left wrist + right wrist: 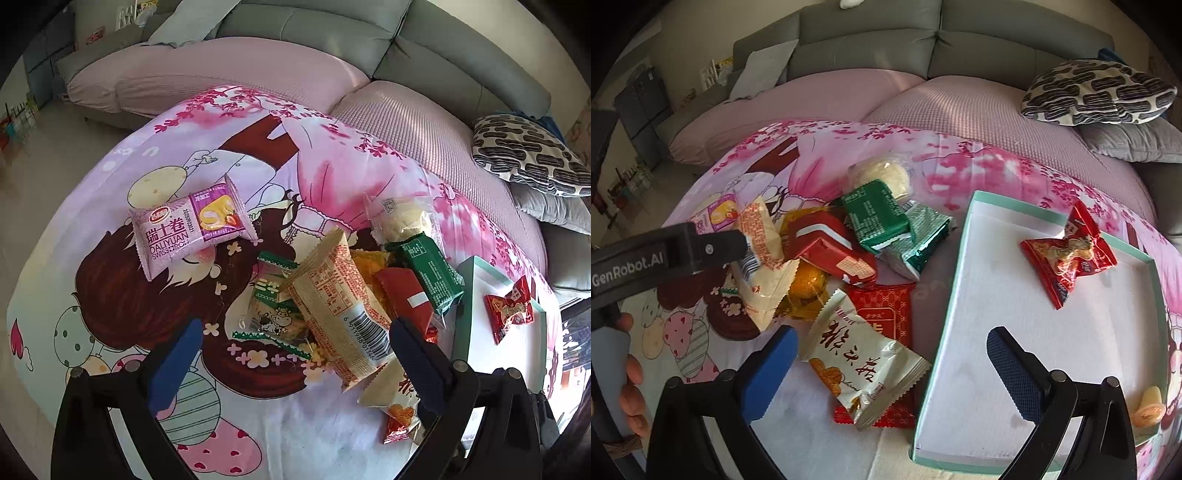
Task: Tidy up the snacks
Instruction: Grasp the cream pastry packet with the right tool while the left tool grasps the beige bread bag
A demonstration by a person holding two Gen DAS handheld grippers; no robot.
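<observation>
The snacks sit in a loose heap (842, 266) on the cartoon-print cloth (155, 295) over the desk, just left of a shallow teal-rimmed box (964, 280) that I take to be the place they go. Only one red wrapped sweet (1067, 251) lies inside it, with a small orange candy (1148, 406) near its near right corner, so I judge the sorting barely begun. A purple Swiss-roll pack (188, 229) lies apart from the heap, further left. My left gripper (295, 354) is spread wide with nothing between its blue pads; it straddles the tan pack with the barcode (343, 306), which leans on a green milk-candy pack (273, 306). From the right wrist view, the left gripper's tip is at that tan pack, though I cannot tell whether it touches. My right gripper (890, 373) is also released and empty, hovering with its left pad by the white pack with brush lettering (860, 362), which lies on a flat red pack (886, 314), and its right pad over the box floor. Next I would close on one pack alone, probably the tan one, without pinching its neighbours, then lift it clear and carry it right, over the box rim.
</observation>
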